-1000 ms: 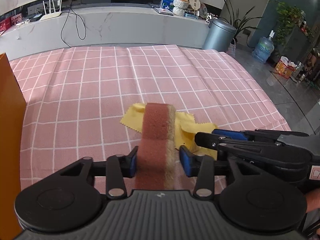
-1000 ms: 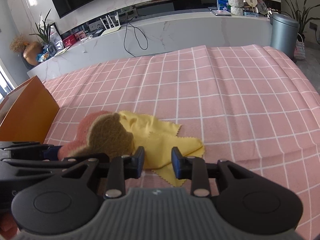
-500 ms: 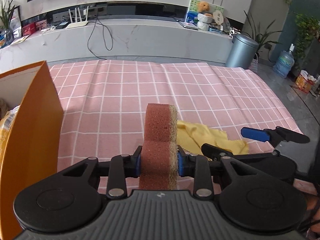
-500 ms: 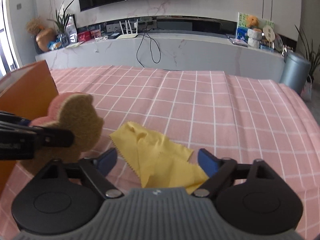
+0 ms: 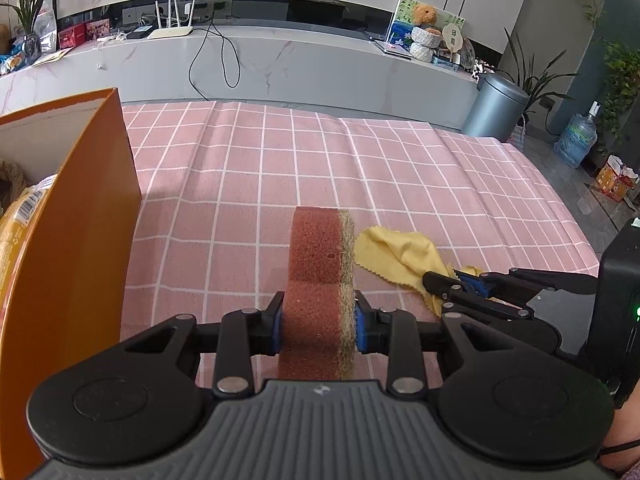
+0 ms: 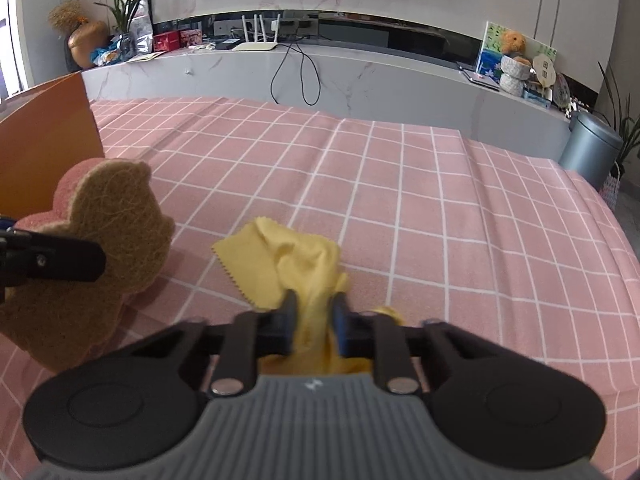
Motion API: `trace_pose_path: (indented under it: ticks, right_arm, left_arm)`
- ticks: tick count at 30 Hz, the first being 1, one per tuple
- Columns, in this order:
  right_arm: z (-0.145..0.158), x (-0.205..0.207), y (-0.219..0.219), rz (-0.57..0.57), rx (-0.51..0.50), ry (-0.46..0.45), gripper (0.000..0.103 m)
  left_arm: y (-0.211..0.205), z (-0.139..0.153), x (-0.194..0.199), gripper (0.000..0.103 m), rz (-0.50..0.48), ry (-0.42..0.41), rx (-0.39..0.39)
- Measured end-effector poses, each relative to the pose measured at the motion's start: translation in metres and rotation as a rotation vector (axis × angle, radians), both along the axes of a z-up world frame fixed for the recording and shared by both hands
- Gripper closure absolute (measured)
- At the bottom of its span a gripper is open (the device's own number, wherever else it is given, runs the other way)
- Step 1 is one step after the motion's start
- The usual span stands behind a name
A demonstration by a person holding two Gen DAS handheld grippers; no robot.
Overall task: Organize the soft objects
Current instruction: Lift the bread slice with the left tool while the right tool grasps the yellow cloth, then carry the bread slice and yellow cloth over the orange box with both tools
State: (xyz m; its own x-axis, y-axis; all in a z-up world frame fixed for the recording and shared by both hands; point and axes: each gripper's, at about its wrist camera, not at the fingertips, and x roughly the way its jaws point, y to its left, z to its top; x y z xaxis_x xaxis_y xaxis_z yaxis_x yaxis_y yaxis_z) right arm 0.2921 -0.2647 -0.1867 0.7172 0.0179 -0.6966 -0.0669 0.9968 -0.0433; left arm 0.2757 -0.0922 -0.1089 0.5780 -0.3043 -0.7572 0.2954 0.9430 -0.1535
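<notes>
A reddish sponge [image 5: 320,264] with a tan scouring face stands on edge between the pads of my left gripper [image 5: 318,328], which is shut on it, just above the pink checked cloth. In the right wrist view the sponge [image 6: 100,240] shows its tan animal-shaped face at the left. To its right a yellow cloth [image 5: 396,256] lies bunched on the table. My right gripper [image 6: 314,316] is closing, and its jaws pinch the near part of the yellow cloth [image 6: 296,256]. In the left wrist view the right gripper [image 5: 452,280] comes in from the right edge.
An open orange box [image 5: 80,240] stands at the left on the pink checked tablecloth [image 5: 320,160], with a yellow packet [image 5: 16,240] inside. The box's corner [image 6: 44,148] shows in the right wrist view. Behind the table are a white marble bench and a grey bin [image 5: 498,114].
My right gripper's jaws spread wide, then came together on the yellow cloth, which is now bunched. The left gripper carried the sponge to the left, nearer the orange box.
</notes>
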Motion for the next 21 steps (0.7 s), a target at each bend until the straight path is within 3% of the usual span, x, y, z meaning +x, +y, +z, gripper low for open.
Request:
trace_pose_path:
  ticks: [7, 14, 21]
  right_arm:
    - [0.011, -0.009, -0.002, -0.002, 0.038, -0.019, 0.102]
    - [0.043, -0.032, -0.003, -0.008, 0.09, -0.008, 0.102]
    - [0.08, -0.067, 0.009, -0.008, 0.081, -0.05, 0.102]
  left_arm:
    - [-0.001, 0.005, -0.006, 0.066, -0.001, -0.001, -0.008]
    - [-0.003, 0.022, -0.026, 0.066, -0.022, -0.021, -0.013]
    - [-0.002, 0.048, -0.055, 0.067, -0.049, -0.058, -0.022]
